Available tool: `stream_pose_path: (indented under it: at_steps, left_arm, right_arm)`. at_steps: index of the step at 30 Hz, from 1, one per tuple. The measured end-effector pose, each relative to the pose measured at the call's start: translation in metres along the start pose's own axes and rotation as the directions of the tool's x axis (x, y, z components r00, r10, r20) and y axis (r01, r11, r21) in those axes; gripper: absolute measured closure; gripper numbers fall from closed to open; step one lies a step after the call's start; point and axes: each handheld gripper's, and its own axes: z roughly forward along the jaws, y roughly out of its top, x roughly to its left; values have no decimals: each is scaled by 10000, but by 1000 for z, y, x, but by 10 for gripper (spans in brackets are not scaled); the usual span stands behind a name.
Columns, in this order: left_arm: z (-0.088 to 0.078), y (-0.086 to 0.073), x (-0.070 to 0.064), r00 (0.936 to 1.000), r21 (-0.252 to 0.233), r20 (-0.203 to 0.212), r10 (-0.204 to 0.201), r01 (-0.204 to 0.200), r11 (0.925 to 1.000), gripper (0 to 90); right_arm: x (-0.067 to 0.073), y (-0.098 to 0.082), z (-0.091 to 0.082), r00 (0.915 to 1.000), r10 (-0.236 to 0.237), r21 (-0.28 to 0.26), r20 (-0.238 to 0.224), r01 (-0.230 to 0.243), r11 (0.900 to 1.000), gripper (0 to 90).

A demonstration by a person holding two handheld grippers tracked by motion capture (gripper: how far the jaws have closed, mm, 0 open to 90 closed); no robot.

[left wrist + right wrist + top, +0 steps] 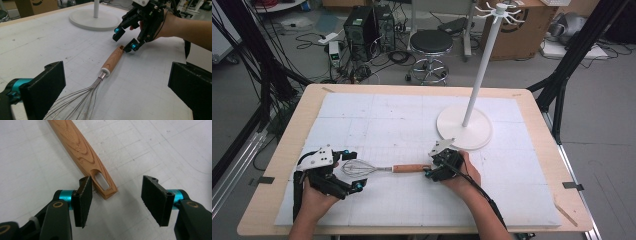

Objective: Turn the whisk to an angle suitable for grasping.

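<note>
A steel-wire balloon whisk with a tapered wooden handle (382,169) lies flat on the white gridded mat (377,115), toward the near edge and about midway between the side edges, wire head pointing to the person's left. The right gripper (430,168) sits at the handle's butt end, jaws parted to a middling width and gripping nothing; one pad stands just beside the slotted tip while the other is clear of it. The left gripper (353,170) rests by the wire loops with jaws wide apart, holding nothing.

To take the handle cleanly, the right gripper would likely need to slide further along the wood so both pads bracket it, square to the grain, before closing; a pinch at the very tip risks the whisk swinging or slipping out.

The right gripper view shows the hanging slot (102,180) cut through the handle end and lettering burnt into the wood. The high view takes in the white hook stand on its round base (463,126) toward the mat's far right corner. The left gripper view shows the white collar (105,70) where the wires join the handle.
</note>
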Motion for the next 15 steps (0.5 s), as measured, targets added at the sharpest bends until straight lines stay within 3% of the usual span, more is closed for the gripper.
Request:
stream_pose_path:
  at_steps: [8,15]
  left_arm:
    - [-1,-1,1,10000,4,13,-2,2,10000,17]
    - [-1,-1,1,10000,12,26,-35,34,10000,17]
  right_arm:
    - [-3,0,-2,9989,218,-87,-417,-221,9997,352]
    - [-7,-3,-26,9960,619,-1023,-649,-683,9924,302]
